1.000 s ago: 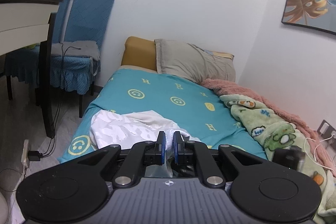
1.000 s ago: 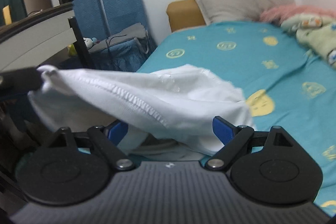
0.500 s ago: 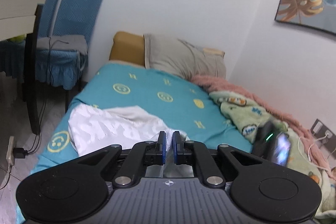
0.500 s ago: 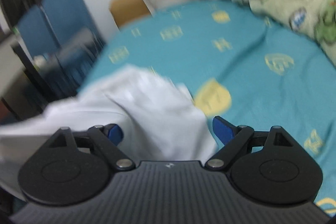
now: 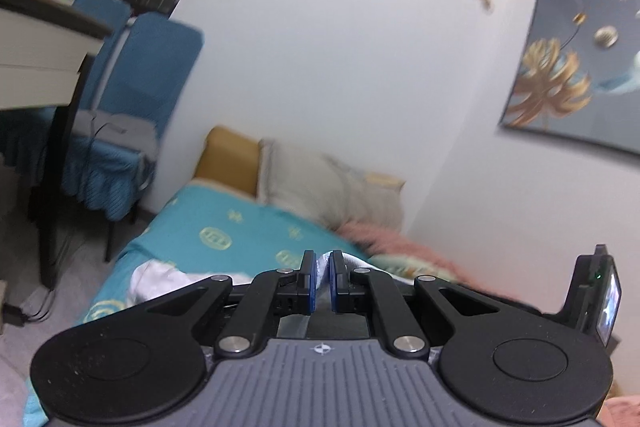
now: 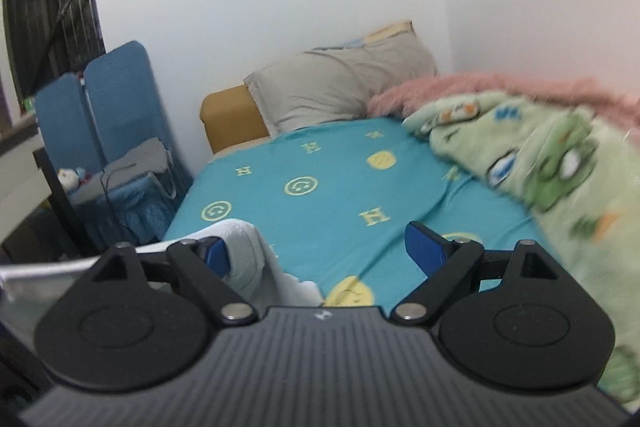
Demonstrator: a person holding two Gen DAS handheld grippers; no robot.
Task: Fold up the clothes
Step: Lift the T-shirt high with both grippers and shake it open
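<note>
The folding has barely begun, by my reckoning: the white garment is bunched and rumpled near the foot of the bed, with no crease or flat panel laid anywhere that I can see, so spreading it out and every fold appear to lie ahead. The left gripper has its blue pads pressed together on a pinch of the white cloth, a small ridge of fabric poking up between them. The right gripper stands with its jaws wide apart; a roll of the garment lies against its left-hand pad, but nothing is pinched there (it reads as resting, not held). As for how the garment lies, it seems to run across the near end of the teal sheet, strung from the left gripper's pinch toward the bed's outer edge on the chair side. Which end is collar or hem I cannot tell, because most of the cloth sits hidden under the tools.
</note>
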